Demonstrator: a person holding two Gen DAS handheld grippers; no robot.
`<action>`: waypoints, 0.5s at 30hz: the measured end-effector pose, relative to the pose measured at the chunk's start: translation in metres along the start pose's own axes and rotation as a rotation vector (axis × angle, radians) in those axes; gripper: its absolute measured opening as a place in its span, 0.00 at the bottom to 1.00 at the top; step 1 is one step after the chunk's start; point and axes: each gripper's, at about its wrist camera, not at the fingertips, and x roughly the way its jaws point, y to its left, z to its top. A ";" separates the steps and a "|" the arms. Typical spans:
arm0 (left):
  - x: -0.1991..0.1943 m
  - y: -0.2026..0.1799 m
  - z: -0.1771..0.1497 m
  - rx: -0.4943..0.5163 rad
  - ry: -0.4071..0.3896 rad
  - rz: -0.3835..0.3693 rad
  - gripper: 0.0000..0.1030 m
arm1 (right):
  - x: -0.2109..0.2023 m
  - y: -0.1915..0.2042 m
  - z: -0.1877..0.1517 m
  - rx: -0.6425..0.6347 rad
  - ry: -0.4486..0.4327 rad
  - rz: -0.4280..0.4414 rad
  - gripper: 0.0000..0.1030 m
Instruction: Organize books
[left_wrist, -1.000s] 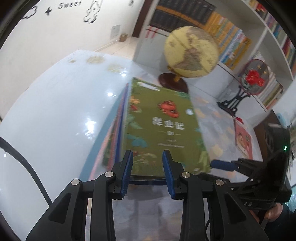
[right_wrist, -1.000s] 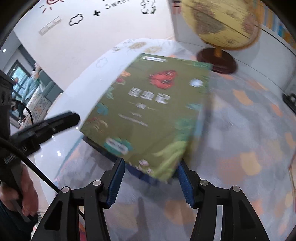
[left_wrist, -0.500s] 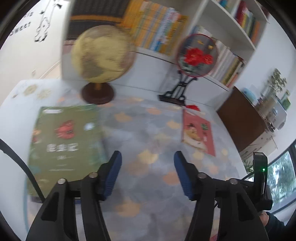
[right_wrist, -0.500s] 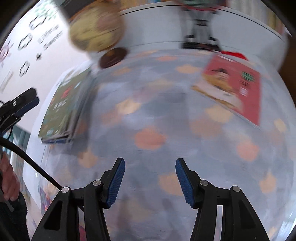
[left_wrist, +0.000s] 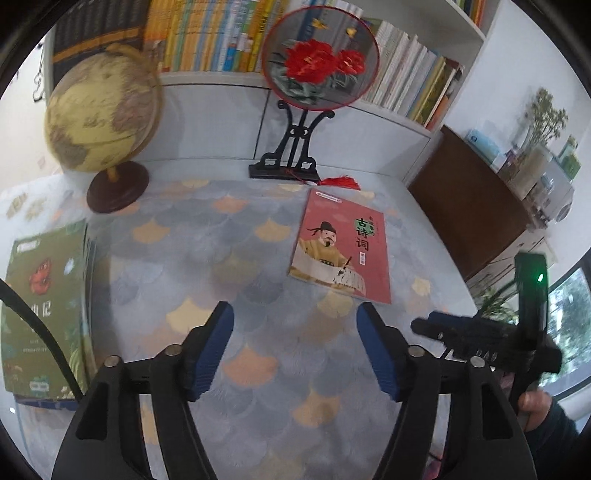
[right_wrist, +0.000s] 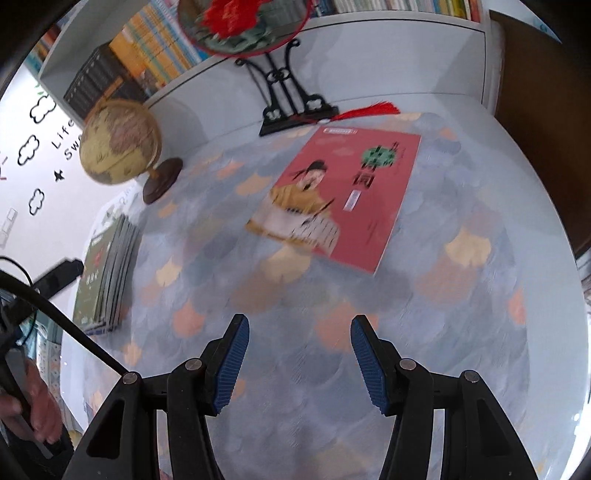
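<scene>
Most of the sorting looks done: the stack of books (left_wrist: 48, 306) topped by the green cover sits squared at the left edge of the table (left_wrist: 236, 266), and only the red book (left_wrist: 341, 247) lies loose, flat on the patterned cloth just in front of the fan stand (left_wrist: 291, 147). My left gripper (left_wrist: 294, 347) hangs above bare cloth with nothing between its pads; its jaws have just been opening and stand wide. My right gripper (right_wrist: 300, 363) is also parted and empty, pointing down at the cloth with the red book ahead of it. So what remains, I judge, is to fetch that last book and lay it on the stack. The room for that is good: open cloth lies between the red book and the stack, with the globe (left_wrist: 103, 114) near the back, clear of a straight path. The book's near edge faces me and its right side has free cloth before the table's rim, though it lies flat, so getting a pad under an edge will be the awkward part.
</scene>
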 end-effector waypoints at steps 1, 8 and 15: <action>0.006 -0.006 0.003 0.009 0.006 -0.003 0.66 | 0.001 -0.006 0.006 0.006 -0.005 0.004 0.54; 0.076 -0.031 0.032 0.038 0.090 -0.011 0.66 | 0.023 -0.045 0.047 0.054 -0.032 -0.033 0.54; 0.170 -0.036 0.047 0.093 0.212 0.001 0.66 | 0.049 -0.073 0.066 0.093 -0.040 -0.067 0.54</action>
